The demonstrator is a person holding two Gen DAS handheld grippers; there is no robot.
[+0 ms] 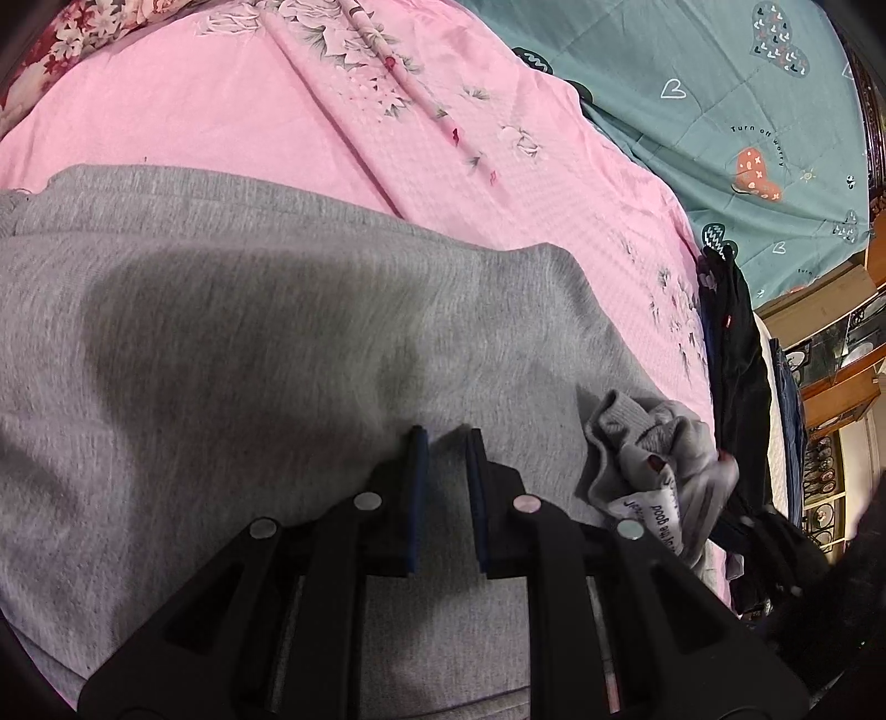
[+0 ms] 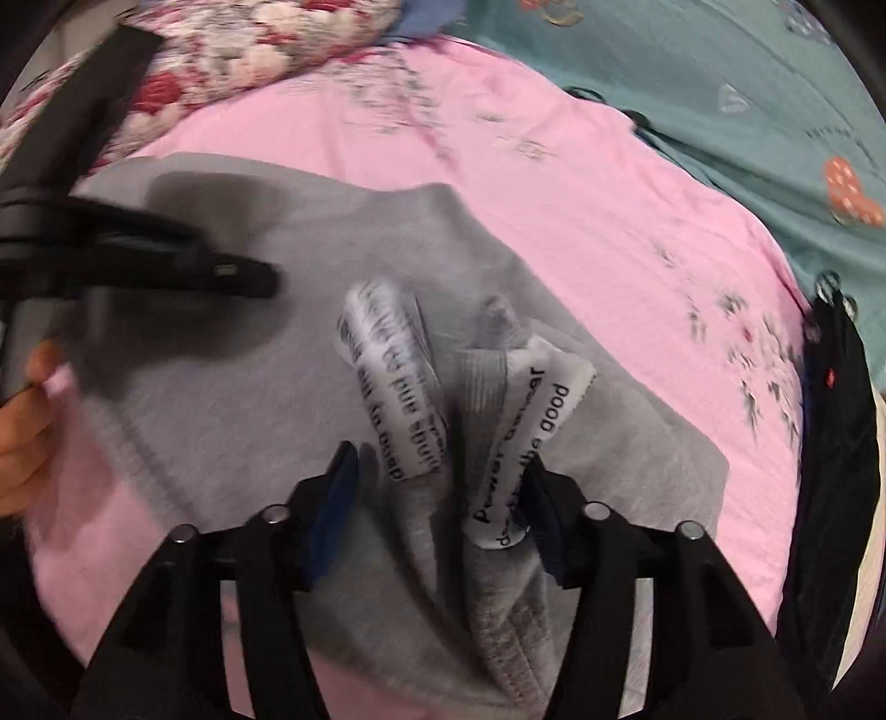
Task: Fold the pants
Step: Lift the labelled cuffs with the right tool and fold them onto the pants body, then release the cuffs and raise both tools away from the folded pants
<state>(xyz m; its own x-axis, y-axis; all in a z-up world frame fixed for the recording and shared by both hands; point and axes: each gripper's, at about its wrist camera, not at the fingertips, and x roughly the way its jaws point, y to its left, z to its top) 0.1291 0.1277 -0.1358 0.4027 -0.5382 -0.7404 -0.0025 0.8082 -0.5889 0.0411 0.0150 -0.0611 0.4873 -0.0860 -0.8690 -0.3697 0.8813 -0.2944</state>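
Note:
Grey pants (image 1: 221,332) lie spread on a pink sheet (image 1: 221,111). My left gripper (image 1: 446,437) has its jaws nearly closed, tips sunk into the grey cloth, and creases run toward them. From the right wrist view it (image 2: 266,277) reaches in from the left over the pants (image 2: 387,232). My right gripper (image 2: 438,457) is open. A bunched end of the pants with white printed bands (image 2: 387,360) lies loose between its fingers on top of the flat cloth. That bunch (image 1: 648,443) sits just right of the left gripper.
A teal quilt with hearts (image 1: 720,111) covers the far right of the bed. A red-and-white flowered cover (image 2: 249,50) lies at the back left. Dark folded garments (image 2: 836,415) are stacked at the bed's right edge. A hand (image 2: 22,432) holds the left gripper.

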